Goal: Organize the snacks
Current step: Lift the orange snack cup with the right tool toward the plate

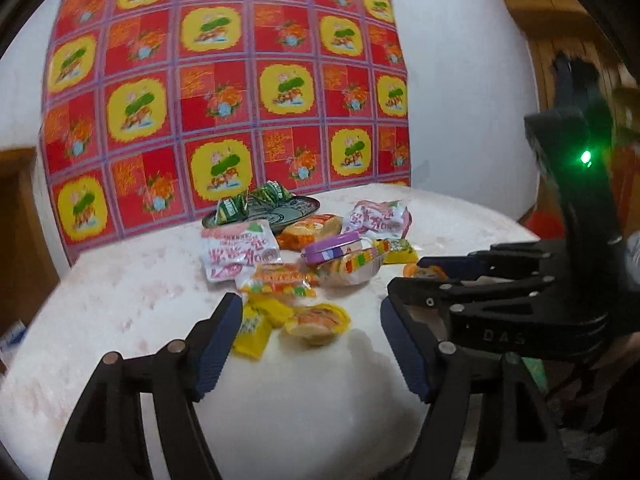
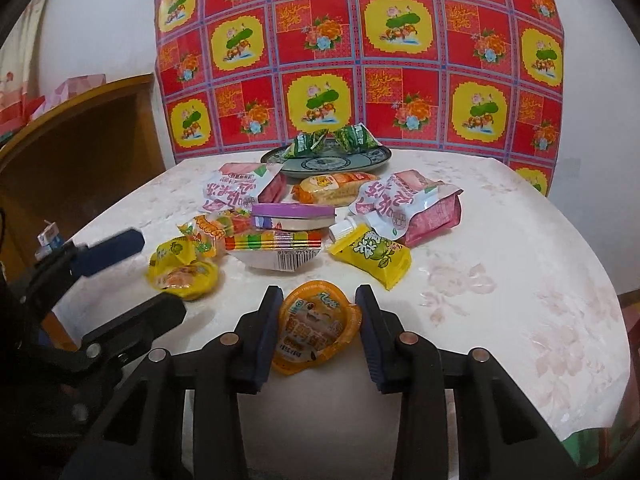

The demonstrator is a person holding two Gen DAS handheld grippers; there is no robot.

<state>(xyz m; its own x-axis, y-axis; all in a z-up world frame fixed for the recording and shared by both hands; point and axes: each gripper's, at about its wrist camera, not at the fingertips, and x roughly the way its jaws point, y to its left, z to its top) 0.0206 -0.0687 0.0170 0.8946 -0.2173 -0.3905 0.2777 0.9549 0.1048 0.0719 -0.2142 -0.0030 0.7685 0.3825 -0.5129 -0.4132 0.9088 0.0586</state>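
Note:
My right gripper is shut on an orange round snack cup near the table's front edge. The same gripper shows in the left wrist view with the orange cup between its fingers. My left gripper stands open, and a yellow round snack lies just beyond its tips, untouched. Seen from the right wrist, the left gripper sits beside that yellow pile. A patterned plate at the back holds two green packets.
Mixed snacks lie heaped mid-table: pink-white bags, a purple tin, a bread pack, a yellow-green pouch. The round table has a pale flowered cloth. A wooden cabinet stands left; a red-yellow sheet hangs behind.

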